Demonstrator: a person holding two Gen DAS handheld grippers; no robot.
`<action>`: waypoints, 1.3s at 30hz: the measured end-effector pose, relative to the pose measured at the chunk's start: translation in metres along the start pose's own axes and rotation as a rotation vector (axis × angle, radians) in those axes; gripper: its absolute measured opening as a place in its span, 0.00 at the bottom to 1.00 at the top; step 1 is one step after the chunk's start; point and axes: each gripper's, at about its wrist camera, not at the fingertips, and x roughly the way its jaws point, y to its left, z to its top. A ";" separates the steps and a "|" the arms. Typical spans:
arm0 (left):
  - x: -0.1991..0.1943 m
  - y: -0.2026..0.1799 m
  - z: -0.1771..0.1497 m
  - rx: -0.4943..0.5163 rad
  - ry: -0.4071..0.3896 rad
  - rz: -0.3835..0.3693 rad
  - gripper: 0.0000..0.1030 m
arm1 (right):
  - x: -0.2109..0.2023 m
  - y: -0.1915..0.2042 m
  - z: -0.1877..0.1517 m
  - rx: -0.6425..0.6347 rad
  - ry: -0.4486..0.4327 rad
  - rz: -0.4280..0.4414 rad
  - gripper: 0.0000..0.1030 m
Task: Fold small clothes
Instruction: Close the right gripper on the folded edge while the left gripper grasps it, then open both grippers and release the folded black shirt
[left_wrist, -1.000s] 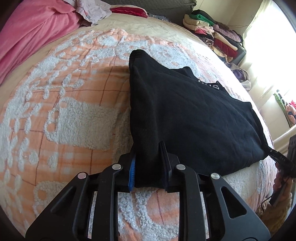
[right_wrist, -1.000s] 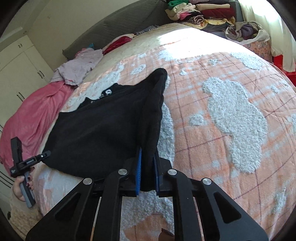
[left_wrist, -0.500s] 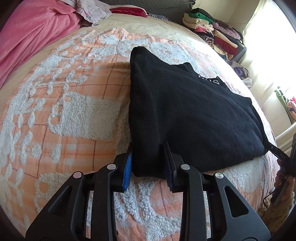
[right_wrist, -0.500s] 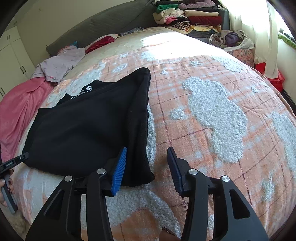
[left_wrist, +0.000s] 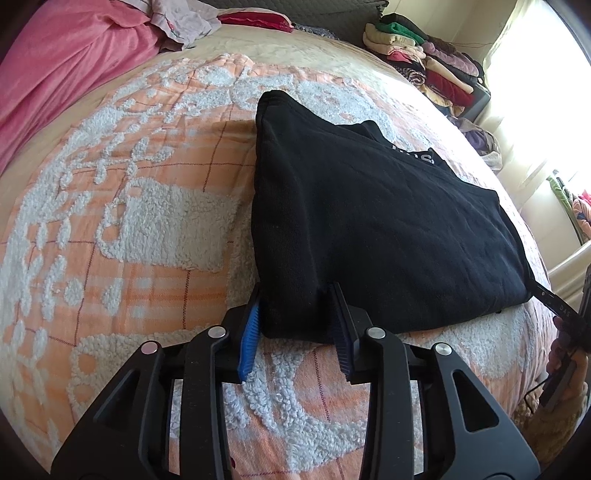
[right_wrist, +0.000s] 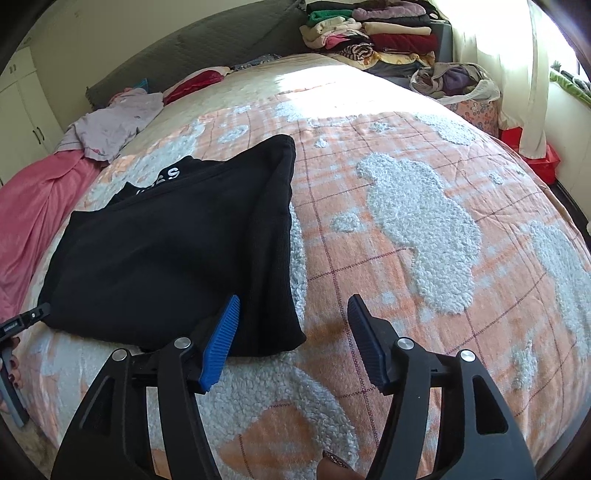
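Lying folded near the bed's (right_wrist: 424, 206) front edge, the black sweater (left_wrist: 369, 229) looks soft, thick and limp, best pinched at its corners; the left gripper (left_wrist: 295, 332) brackets one corner, loosening, while the right gripper (right_wrist: 293, 341) has spread clear.

We see a matt black knit garment (left_wrist: 369, 229) lying on a peach cloth bedspread (left_wrist: 110, 206) with rough, woolly white tufting. Each tool (left_wrist: 295, 332) (right_wrist: 291, 339) is matt black plastic with ribbed blue pads (right_wrist: 219, 347) and shiny metal rivets (left_wrist: 373, 332).
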 end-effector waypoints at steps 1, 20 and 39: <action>0.000 -0.001 -0.001 0.002 -0.001 0.001 0.27 | -0.002 0.000 0.000 0.003 -0.005 0.000 0.64; -0.030 -0.013 -0.002 0.055 -0.079 0.036 0.59 | -0.044 0.037 0.005 -0.051 -0.089 0.033 0.88; -0.052 0.011 0.024 -0.009 -0.150 0.108 0.90 | -0.064 0.130 0.023 -0.201 -0.160 0.155 0.91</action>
